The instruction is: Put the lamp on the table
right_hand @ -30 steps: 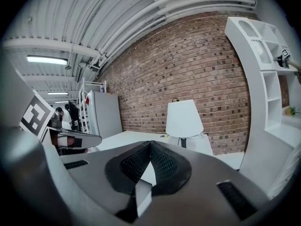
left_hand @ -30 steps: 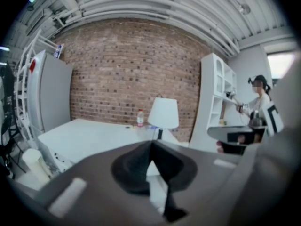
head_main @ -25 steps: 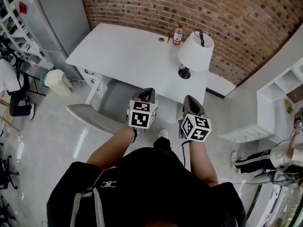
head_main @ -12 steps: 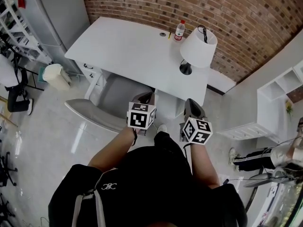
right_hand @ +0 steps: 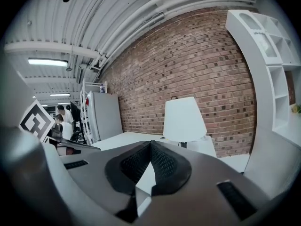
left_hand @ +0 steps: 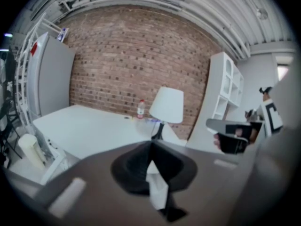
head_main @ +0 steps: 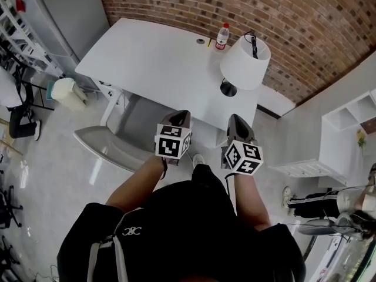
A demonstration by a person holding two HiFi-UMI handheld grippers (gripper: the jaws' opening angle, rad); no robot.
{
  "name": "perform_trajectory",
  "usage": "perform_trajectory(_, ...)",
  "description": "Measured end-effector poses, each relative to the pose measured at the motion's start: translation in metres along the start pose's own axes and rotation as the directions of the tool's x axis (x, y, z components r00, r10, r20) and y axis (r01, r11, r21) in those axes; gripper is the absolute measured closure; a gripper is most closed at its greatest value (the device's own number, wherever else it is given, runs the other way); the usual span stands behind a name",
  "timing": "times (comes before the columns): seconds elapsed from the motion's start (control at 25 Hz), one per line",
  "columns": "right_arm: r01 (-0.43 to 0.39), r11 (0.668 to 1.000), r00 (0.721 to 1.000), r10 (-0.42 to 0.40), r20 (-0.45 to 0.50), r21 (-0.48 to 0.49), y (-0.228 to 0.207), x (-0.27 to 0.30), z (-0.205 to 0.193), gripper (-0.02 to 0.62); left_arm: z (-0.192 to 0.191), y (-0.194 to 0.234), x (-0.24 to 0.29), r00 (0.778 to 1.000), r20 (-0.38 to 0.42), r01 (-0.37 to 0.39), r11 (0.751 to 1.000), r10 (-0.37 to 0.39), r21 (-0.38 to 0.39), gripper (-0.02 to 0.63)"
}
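1. The lamp [head_main: 245, 63] stands upright on the white surface [head_main: 153, 63], at its far right corner and close to the brick wall [head_main: 294, 22]. Its white shade sits above a dark round base [head_main: 228, 89] that rests on the surface.
2. A clear bottle [head_main: 221, 37] with a red cap stands at the far edge, just left of the lamp and not touching it.
3. The left gripper [head_main: 181, 115] has its jaws brought together at the tips, with nothing between them. It is held off the surface, in front of the near edge and well apart from the lamp.
4. In the left gripper view, the lamp [left_hand: 166, 108] and the bottle [left_hand: 140, 109] show beyond the left gripper [left_hand: 151, 142], toward the far edge.
5. The right gripper [head_main: 238, 121] also has its jaws closed on nothing. It is in front of the near right corner, beside the left gripper but apart from it.
6. In the right gripper view, the lamp [right_hand: 184, 119] stands nearly straight ahead of the right gripper [right_hand: 150, 146], against the brick wall.
7. A grey shape [head_main: 108, 148] lies low by the near left edge. It may be a chair seat, but the view is too steep to be sure.
8. A white bin [head_main: 64, 93] stands on the floor past the left edge, and a white shelf unit [head_main: 352, 119] stands past the right edge.
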State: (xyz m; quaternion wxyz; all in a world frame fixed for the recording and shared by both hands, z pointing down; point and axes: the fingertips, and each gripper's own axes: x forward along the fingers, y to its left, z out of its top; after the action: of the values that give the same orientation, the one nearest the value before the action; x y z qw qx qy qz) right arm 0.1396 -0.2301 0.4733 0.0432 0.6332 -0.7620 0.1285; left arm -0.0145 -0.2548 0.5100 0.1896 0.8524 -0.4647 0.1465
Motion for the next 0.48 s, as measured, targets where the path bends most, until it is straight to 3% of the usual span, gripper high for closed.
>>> perform_trajectory(0.2, -0.001, 1.000, 1.000, 0.000, 0.018, 0.023, -0.008, 0.014, 0.013, 0.597, 0.023, 0.000, 0.015, 1.000, 0.030, -0.010, 1.000, 0.009, 0.015, 0.609)
perform_trajectory(0.48, 0.009, 1.000, 0.999, -0.009, 0.032, 0.012, -0.010, 0.019, 0.020, 0.597, 0.027, -0.003, 0.024, 1.000, 0.027, 0.000, 1.000, -0.001, 0.017, 0.609)
